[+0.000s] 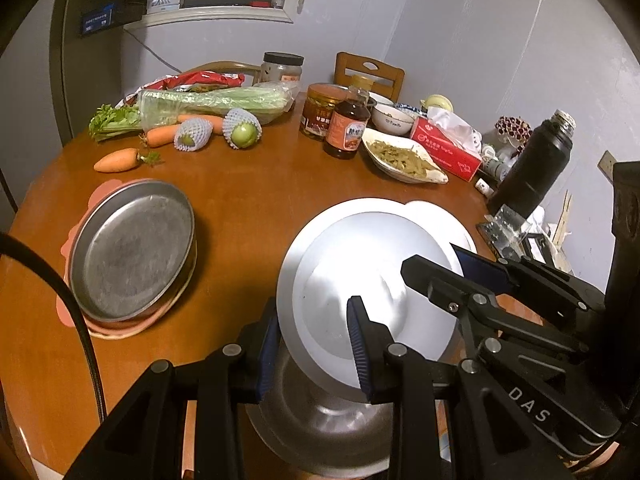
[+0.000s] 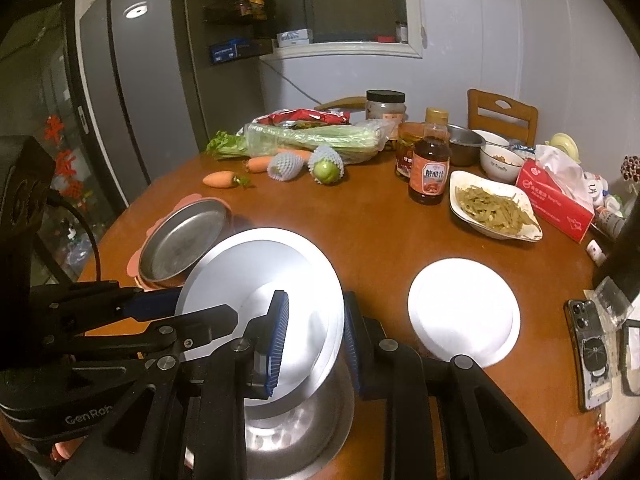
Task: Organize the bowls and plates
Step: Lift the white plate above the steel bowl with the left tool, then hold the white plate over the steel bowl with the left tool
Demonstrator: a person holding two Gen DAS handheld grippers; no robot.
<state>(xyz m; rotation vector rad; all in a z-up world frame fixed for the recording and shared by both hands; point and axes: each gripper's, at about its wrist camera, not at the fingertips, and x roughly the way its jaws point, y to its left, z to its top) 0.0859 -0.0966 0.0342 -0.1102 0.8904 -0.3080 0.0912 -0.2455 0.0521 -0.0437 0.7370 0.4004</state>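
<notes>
A round wooden table (image 2: 360, 240) is seen bearing vegetables, bottles and dishes. Near its front edge a steel bowl (image 2: 296, 420) stands, and a white plate (image 2: 256, 264) is held tilted over it. The plate's rim is clasped from opposite sides by the left gripper (image 1: 314, 354) and the right gripper (image 2: 316, 344). A metal pan (image 1: 132, 256) sits on a pink mat (image 1: 76, 232) to the left; a second white plate (image 2: 464, 312) lies flat on the right.
</notes>
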